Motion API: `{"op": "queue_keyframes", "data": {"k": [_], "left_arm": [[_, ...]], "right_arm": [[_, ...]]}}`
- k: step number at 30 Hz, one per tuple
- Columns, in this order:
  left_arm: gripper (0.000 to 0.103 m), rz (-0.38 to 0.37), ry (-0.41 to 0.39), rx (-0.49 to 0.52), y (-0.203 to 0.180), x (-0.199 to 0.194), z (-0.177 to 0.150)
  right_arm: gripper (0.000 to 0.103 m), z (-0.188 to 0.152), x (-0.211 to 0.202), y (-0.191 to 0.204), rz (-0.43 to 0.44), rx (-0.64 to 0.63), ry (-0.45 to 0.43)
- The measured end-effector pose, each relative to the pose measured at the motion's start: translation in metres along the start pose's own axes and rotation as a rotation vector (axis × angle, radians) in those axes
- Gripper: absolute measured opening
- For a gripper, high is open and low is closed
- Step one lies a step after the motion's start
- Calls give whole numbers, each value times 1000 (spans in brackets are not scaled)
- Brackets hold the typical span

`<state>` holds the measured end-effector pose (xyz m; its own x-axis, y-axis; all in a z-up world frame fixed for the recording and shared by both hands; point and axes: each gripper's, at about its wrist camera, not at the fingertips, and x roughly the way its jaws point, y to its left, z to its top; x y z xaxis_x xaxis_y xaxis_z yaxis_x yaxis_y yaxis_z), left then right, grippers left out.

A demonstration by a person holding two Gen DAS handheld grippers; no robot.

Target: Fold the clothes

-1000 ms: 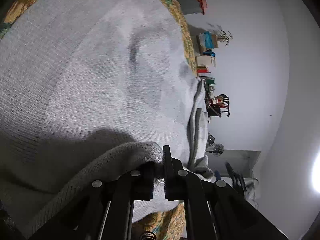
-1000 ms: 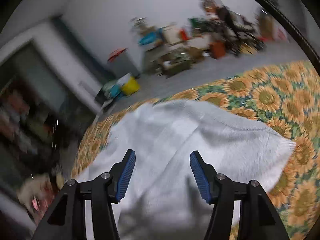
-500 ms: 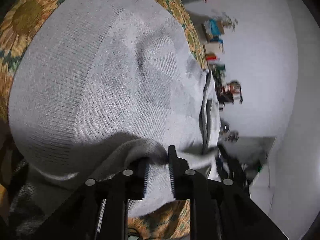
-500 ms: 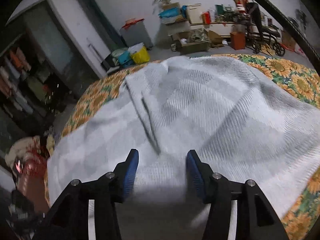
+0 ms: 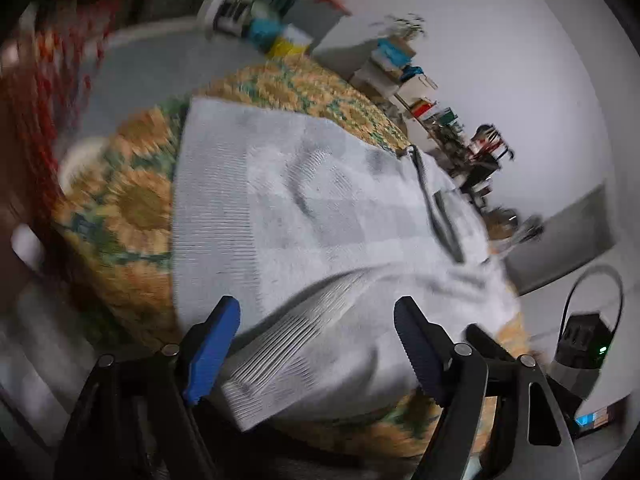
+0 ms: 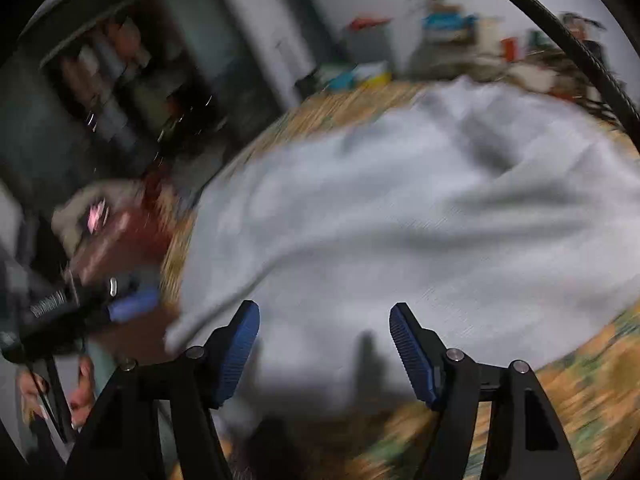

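Note:
A pale grey knitted sweater [image 5: 320, 216] lies spread on a sunflower-print cover [image 5: 140, 208]. One sleeve [image 5: 304, 344] is laid across its near part, ribbed cuff toward me. My left gripper [image 5: 316, 344] hangs above that sleeve, its jaws opening wide, pads clear of the cloth. In the right wrist view the sweater [image 6: 420, 232] fills the middle, blurred by motion. My right gripper [image 6: 324, 344] hovers over its near edge, jaws opening, nothing pressed between the pads. The left gripper [image 6: 132, 304] shows at the left of that view, held by a hand [image 6: 80, 392].
Cluttered shelves and boxes [image 5: 400, 64] line the white far wall. A dark cabinet [image 6: 132, 80] stands beyond the bed's left side. A black device with a green light [image 5: 584, 340] sits at the right. The cover's edge [image 6: 580, 400] runs near the right gripper.
The left gripper let go of the sleeve cuff, opened wide and rose, rolling. The right gripper swept sideways and lower over the sweater and widened a little.

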<state>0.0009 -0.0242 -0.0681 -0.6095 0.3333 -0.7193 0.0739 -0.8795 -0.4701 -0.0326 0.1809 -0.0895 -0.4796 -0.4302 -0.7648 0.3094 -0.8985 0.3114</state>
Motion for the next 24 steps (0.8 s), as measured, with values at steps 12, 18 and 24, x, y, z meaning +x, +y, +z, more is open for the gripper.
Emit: {"op": "queue_keyframes", "data": {"k": [12, 18, 24], "left_arm": [[31, 199, 54, 50, 20, 44, -21], [21, 221, -45, -40, 49, 40, -4], [21, 204, -49, -130, 76, 23, 6]], "right_arm": [[73, -37, 36, 29, 7, -33, 83], [73, -38, 25, 19, 41, 40, 82], [73, -42, 16, 18, 31, 66, 58]]}}
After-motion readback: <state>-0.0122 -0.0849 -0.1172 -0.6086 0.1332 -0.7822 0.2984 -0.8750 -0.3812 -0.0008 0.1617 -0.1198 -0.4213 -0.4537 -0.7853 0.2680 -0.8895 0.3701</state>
